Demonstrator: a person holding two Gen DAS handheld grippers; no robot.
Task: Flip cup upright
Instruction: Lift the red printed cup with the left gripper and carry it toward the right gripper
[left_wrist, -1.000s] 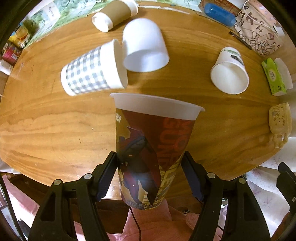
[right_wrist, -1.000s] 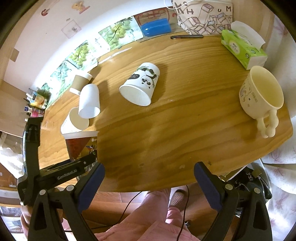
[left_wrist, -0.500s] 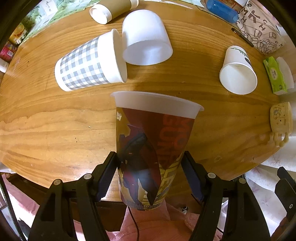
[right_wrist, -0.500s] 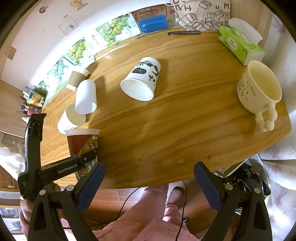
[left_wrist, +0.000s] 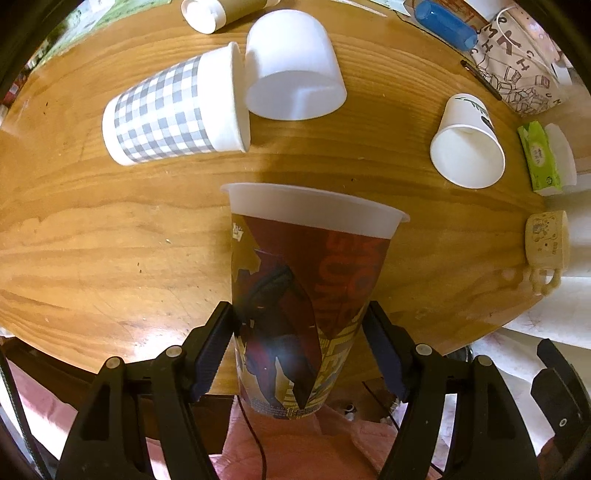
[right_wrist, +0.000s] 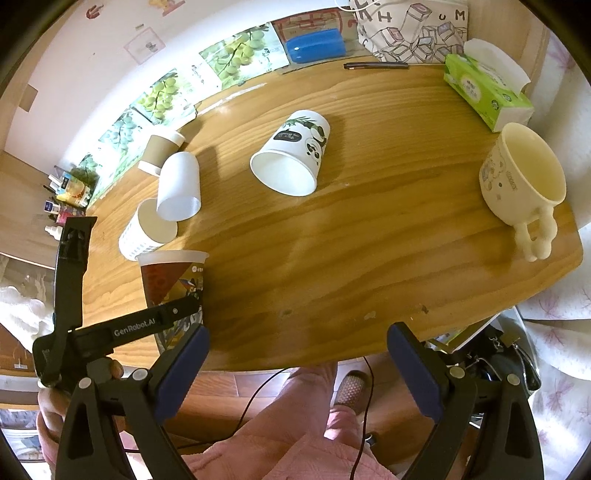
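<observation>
my left gripper has its two fingers pinching the printed cup around the lower half of its body, one blue pad on each side. the cup is upright, white rim on top and open mouth up, with a red, blue and yellow print on its wall. it sits at the near edge of the wooden table; its base shows below the table edge in the left wrist view, so i cannot tell whether it is resting on the wood or held just clear of it.

my right gripper has its fingers spread wide with nothing between them, hanging off the near edge of the table over my lap. from that side i see the printed cup at far left, with the left gripper's finger across it.

beyond the held cup a checked cup lies on its side, its rim touching a plain white cup that also lies tipped over. a brown sleeved cup lies at the far edge. to the right a panda cup lies on its side, mouth toward me. a cream mug stands at the right edge, near a green tissue pack.
</observation>
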